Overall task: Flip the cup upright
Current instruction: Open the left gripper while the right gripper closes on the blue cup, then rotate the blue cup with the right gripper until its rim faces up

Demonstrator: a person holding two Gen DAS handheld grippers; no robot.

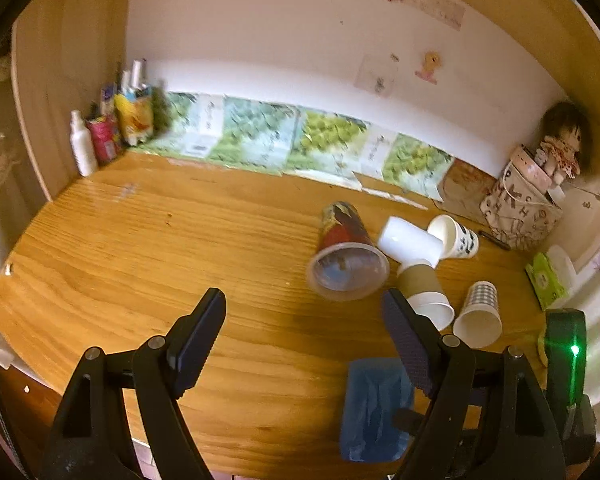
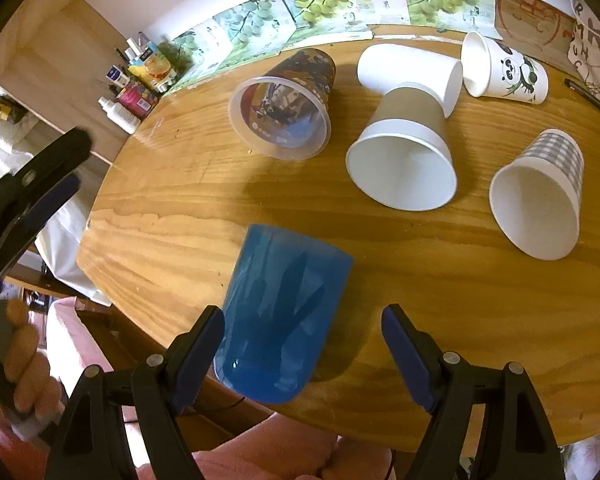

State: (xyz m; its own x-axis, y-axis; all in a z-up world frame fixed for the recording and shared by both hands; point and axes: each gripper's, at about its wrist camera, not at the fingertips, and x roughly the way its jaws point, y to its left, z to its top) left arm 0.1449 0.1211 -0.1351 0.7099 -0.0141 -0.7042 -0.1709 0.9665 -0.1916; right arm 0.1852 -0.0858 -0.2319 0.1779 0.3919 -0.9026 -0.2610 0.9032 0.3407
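A translucent blue cup (image 2: 278, 316) lies on its side at the near edge of the wooden table (image 2: 380, 280). It sits between the fingers of my open right gripper (image 2: 302, 344), against the left finger and apart from the right one. The blue cup also shows in the left wrist view (image 1: 374, 408), partly behind my right finger. My left gripper (image 1: 304, 332) is open and empty above the table. It also appears at the left of the right wrist view (image 2: 32, 184).
Several cups lie on their sides farther back: a printed clear cup (image 2: 288, 104), a plain white cup (image 2: 412, 72), a brown-banded cup (image 2: 408, 156), a panda cup (image 2: 504, 72), a checked cup (image 2: 540, 200). Bottles (image 1: 100, 136) stand at the back left. A doll (image 1: 560, 140) and a bag (image 1: 520, 208) stand at the back right.
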